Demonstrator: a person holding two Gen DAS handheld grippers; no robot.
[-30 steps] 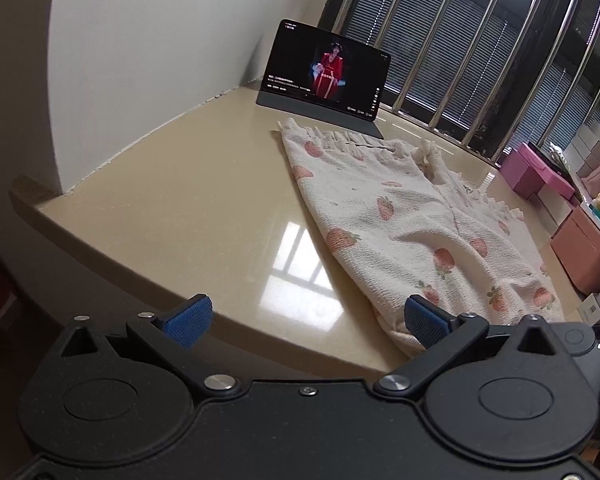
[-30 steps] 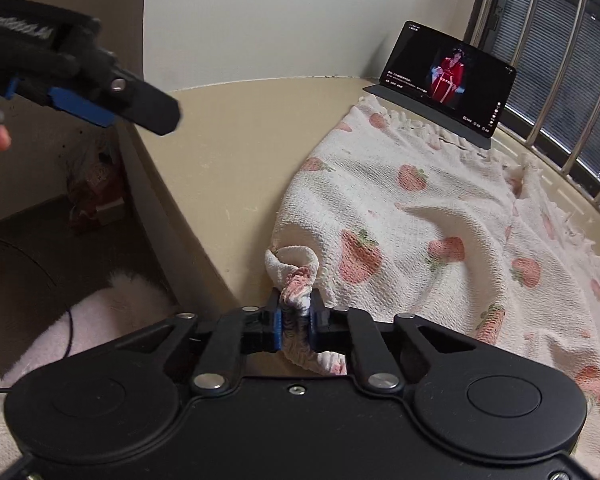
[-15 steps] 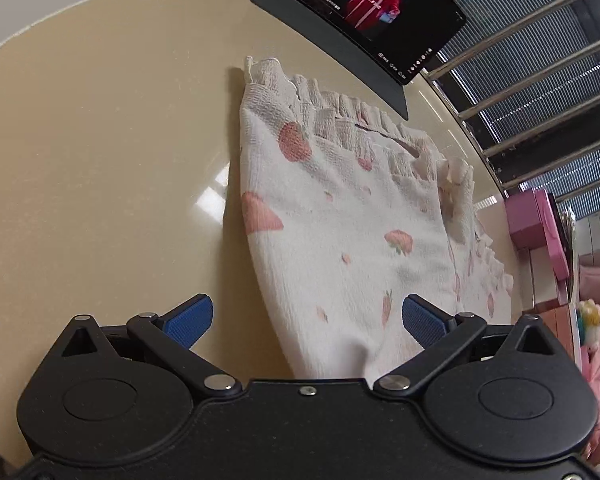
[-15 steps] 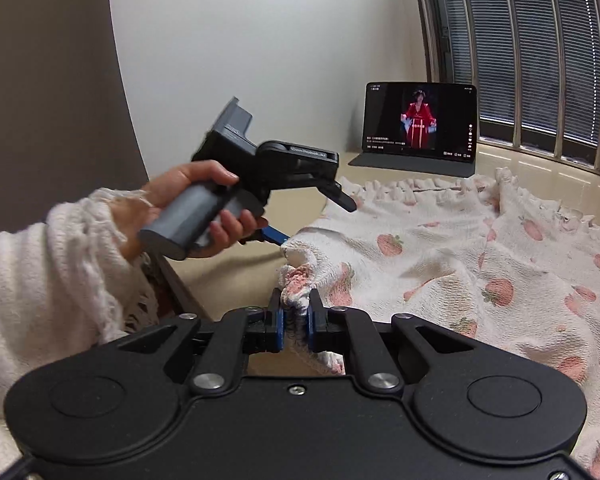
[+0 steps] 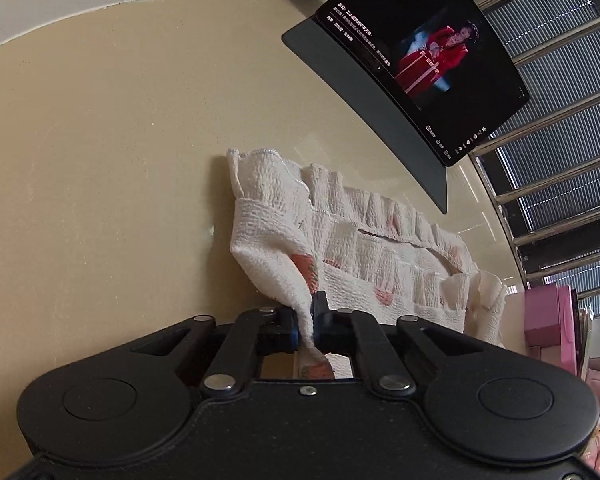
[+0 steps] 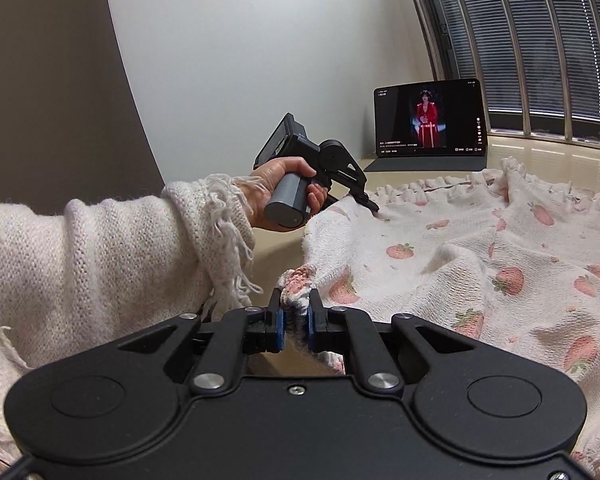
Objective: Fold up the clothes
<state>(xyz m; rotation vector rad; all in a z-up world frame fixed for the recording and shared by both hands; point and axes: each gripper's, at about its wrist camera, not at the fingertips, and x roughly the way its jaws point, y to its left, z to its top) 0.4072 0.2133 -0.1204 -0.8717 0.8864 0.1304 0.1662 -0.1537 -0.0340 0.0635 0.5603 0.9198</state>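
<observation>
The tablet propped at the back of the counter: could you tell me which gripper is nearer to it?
Left. The left gripper pinches the strawberry cloth at its frilled far edge, just short of the tablet. The right gripper clamps the near corner, with the cloth's length between.

Beige countertop (image 5: 100, 160) under strawberry-print garment (image 6: 480, 248) and propped tablet (image 6: 430, 120)

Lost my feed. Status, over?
Left gripper just closed on garment edge. Right gripper shut on its corner. Tablet behind, clear.
</observation>
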